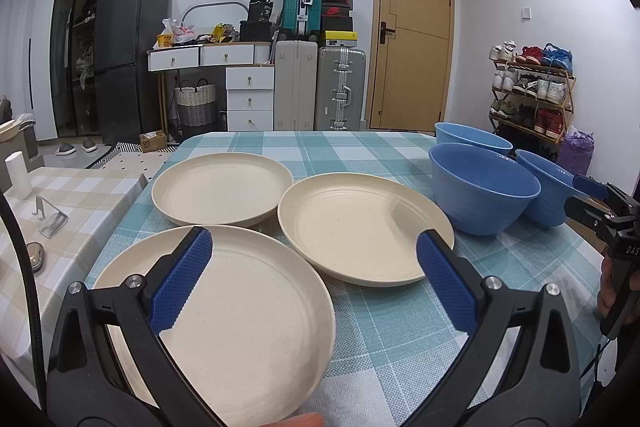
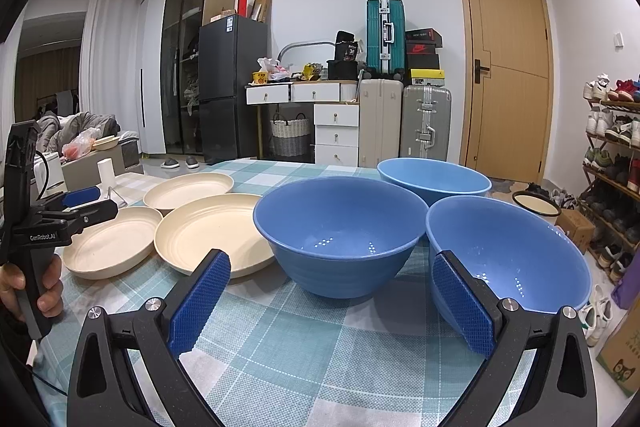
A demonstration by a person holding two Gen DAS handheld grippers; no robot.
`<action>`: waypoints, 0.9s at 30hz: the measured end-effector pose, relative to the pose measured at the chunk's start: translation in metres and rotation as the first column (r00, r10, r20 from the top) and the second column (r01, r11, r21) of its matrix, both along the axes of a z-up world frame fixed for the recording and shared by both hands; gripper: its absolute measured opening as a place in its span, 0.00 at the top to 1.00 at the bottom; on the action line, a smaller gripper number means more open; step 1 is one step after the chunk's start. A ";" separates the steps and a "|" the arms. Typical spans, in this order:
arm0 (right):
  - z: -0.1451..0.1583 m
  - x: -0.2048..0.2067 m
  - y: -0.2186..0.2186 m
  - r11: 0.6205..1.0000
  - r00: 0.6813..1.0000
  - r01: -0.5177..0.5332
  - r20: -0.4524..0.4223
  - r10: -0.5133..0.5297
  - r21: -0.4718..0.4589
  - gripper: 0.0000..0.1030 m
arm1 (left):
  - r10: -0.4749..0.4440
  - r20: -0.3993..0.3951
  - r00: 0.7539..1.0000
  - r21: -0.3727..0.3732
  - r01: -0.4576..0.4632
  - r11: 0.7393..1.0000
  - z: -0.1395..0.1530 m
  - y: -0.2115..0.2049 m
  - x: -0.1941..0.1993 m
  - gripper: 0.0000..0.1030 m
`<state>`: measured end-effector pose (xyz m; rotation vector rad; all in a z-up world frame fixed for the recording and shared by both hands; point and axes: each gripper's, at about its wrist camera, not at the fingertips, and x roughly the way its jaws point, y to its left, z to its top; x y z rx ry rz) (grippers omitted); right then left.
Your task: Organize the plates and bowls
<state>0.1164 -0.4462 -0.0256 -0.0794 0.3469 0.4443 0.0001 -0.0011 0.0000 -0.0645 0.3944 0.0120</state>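
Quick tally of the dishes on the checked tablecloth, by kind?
Cream plates: 3
Blue bowls: 3
Total: 6

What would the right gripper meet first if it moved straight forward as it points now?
Probably the nearest blue bowl, which stands centred beyond the open right gripper. The checked tablecloth before it looks free, though depth is uncertain.
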 end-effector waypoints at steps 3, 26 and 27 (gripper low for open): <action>0.000 0.000 0.000 1.000 1.000 0.000 0.001 0.000 0.000 0.00 | 0.001 0.001 1.000 0.001 -0.001 1.000 0.000 0.000 0.000 0.01; -0.001 -0.001 0.000 1.000 1.000 -0.001 0.003 0.001 0.000 0.00 | 0.000 -0.003 1.000 -0.002 0.000 1.000 -0.001 0.002 -0.001 0.01; -0.001 -0.001 0.000 1.000 1.000 -0.001 0.003 0.001 -0.001 0.00 | 0.001 -0.003 1.000 -0.002 -0.001 1.000 -0.001 0.002 -0.001 0.01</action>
